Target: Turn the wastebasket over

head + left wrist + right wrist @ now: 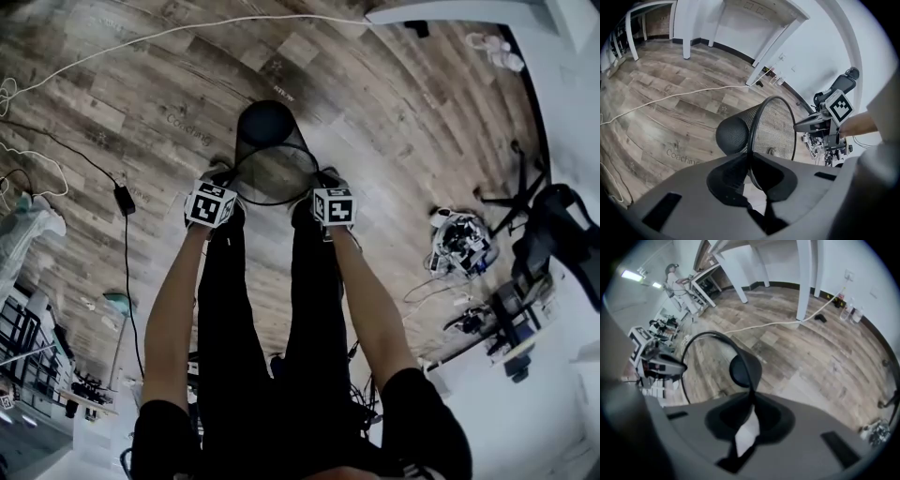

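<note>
A black wire-mesh wastebasket (266, 141) hangs above the wooden floor, its open mouth tilted toward me and its closed bottom pointing away. My left gripper (229, 180) is shut on the rim's left side and my right gripper (321, 182) is shut on the rim's right side. In the left gripper view the thin rim of the wastebasket (764, 126) runs straight into the left gripper (751, 165), with the right gripper (812, 124) across the mouth. In the right gripper view the wastebasket (743, 370) is pinched by the right gripper (751, 399), and the left gripper (663, 363) shows at the far rim.
A white cable (187, 30) and a black cord with a power adapter (123, 199) lie on the floor. An office chair (555, 227) and a heap of gear (459, 244) stand to the right. White table legs (686, 28) rise farther off.
</note>
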### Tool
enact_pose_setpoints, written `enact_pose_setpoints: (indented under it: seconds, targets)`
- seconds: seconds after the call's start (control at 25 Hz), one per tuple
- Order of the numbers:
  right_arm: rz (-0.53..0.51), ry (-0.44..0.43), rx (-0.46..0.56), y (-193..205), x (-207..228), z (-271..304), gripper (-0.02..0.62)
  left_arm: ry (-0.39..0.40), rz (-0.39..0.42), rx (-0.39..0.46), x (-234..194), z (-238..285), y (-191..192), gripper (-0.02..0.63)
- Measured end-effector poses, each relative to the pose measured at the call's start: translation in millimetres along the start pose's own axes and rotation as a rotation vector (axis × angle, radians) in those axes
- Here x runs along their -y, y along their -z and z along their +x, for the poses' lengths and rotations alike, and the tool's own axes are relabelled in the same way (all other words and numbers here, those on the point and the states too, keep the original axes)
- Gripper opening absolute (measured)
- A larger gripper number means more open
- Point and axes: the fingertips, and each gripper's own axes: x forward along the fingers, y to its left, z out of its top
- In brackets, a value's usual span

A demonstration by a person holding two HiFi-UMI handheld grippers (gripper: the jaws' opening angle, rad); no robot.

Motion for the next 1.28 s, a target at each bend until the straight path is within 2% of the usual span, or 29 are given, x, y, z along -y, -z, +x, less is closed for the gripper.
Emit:
enact_pose_setpoints:
  seconds: [0.52, 0.68, 0.84, 1.12, 1.28]
  targets:
    - [-0.028, -0.012, -0.160, 33.1, -4.1, 24.1, 0.054, 0.075, -0.168, -0.146, -4.1, 30.7, 60.7, 0.061]
    - [-0.022, -0.019, -0.174, 34.2, -6.8, 34.5, 0.054, 0.055, -0.209, -0.174, -12.6, 38.0, 68.7, 0.061]
    - [-0.010, -0.007, -0.177, 31.8, -7.9, 47.9, 0.054, -0.002, -0.207, -0.159, -28.0, 47.9, 66.5, 0.060]
    - [0.007, -0.024, -0.111, 9.3, -10.6, 52.7, 0.054, -0.016, -0.240, -0.111, -45.0, 50.1, 53.0, 0.060]
    - [0.019, -0.035, -0.072, -9.5, -12.3, 58.7, 0.055, -0.076, -0.272, -0.060, -58.7, 50.6, 43.1, 0.058]
